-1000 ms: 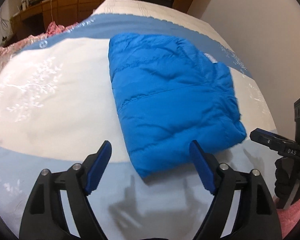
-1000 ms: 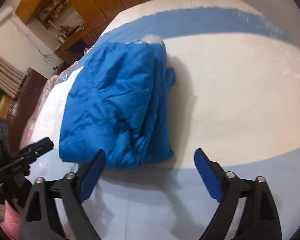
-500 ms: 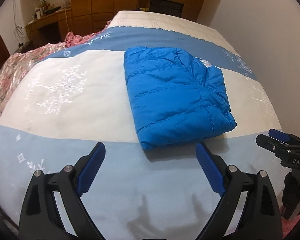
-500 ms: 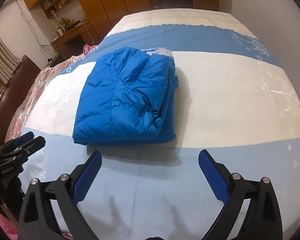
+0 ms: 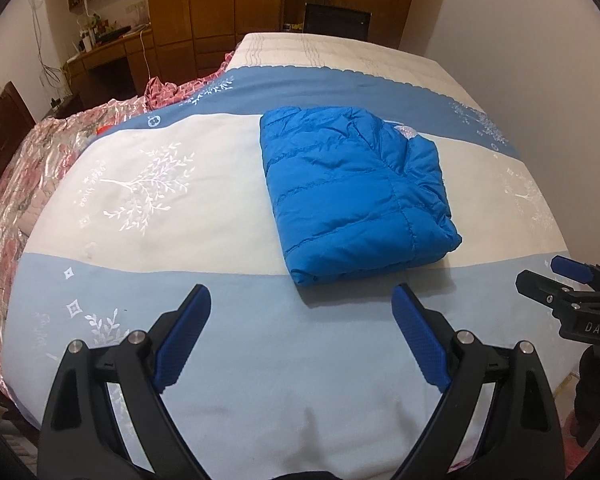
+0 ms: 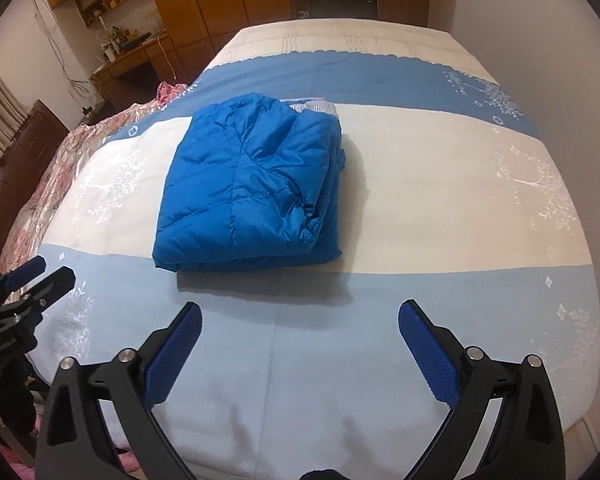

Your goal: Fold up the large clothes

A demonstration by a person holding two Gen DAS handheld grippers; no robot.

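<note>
A bright blue quilted jacket (image 5: 356, 196) (image 6: 252, 188) lies folded into a thick rectangle on the bed's white band. My left gripper (image 5: 302, 300) hovers open above the pale blue band, short of the jacket's near edge, nothing between its blue pads. My right gripper (image 6: 300, 316) also stands open and empty, back from the jacket's near edge. The right gripper's tips show at the right edge of the left wrist view, the left gripper's tips at the left edge of the right wrist view.
The bed cover (image 5: 180, 184) is striped white, pale blue and darker blue. A pink floral quilt in clear plastic (image 5: 28, 184) lies along the bed's left side. Wooden wardrobes (image 5: 220, 8) and a desk stand behind; a white wall (image 5: 540, 60) runs along the right.
Both grippers have pulled back and risen from the jacket, which now looks smaller and farther. The left gripper's jaws stand a little wider than a second ago.
</note>
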